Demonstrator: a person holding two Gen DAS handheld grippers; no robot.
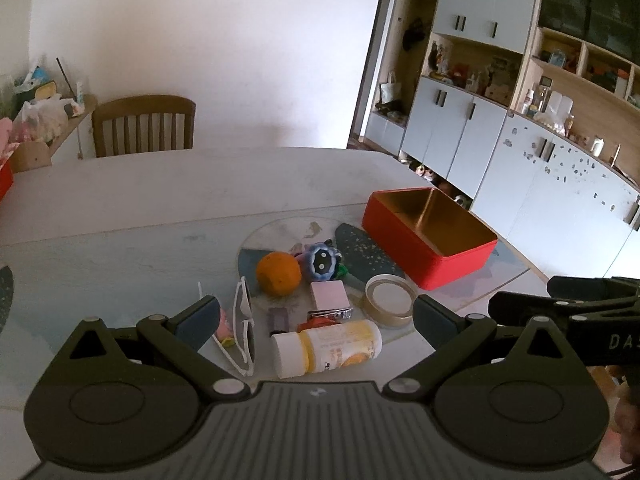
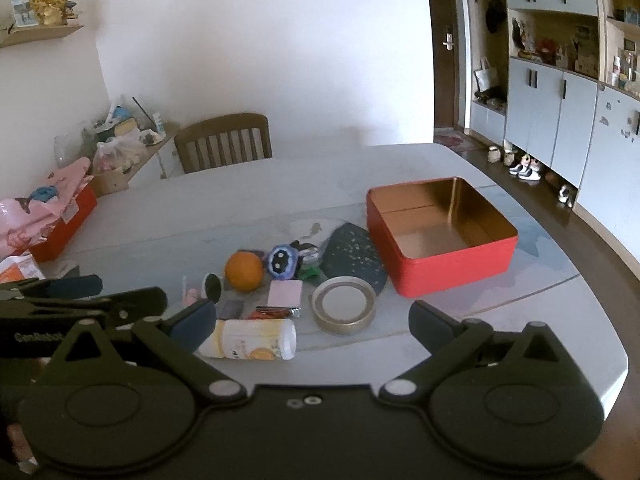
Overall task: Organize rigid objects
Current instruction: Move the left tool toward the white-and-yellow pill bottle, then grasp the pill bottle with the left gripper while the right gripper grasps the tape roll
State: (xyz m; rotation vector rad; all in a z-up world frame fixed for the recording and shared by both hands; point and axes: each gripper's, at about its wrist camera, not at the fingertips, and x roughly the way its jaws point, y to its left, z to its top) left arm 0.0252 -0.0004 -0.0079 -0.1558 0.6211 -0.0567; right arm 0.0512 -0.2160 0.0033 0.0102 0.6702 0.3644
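We held both claws, left [image 1: 314, 320] and right [image 2: 312, 322], spread above the desk [image 2: 280, 184]; the red tin [image 2: 440, 236] sat center-right, lower-center clutter beside it.

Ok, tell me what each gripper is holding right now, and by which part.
Nothing is held. The left gripper and the right gripper both hang open above the table, with the bottle and other items lying free below.

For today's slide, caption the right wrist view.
Open right gripper faces table clutter beside an empty red tin.
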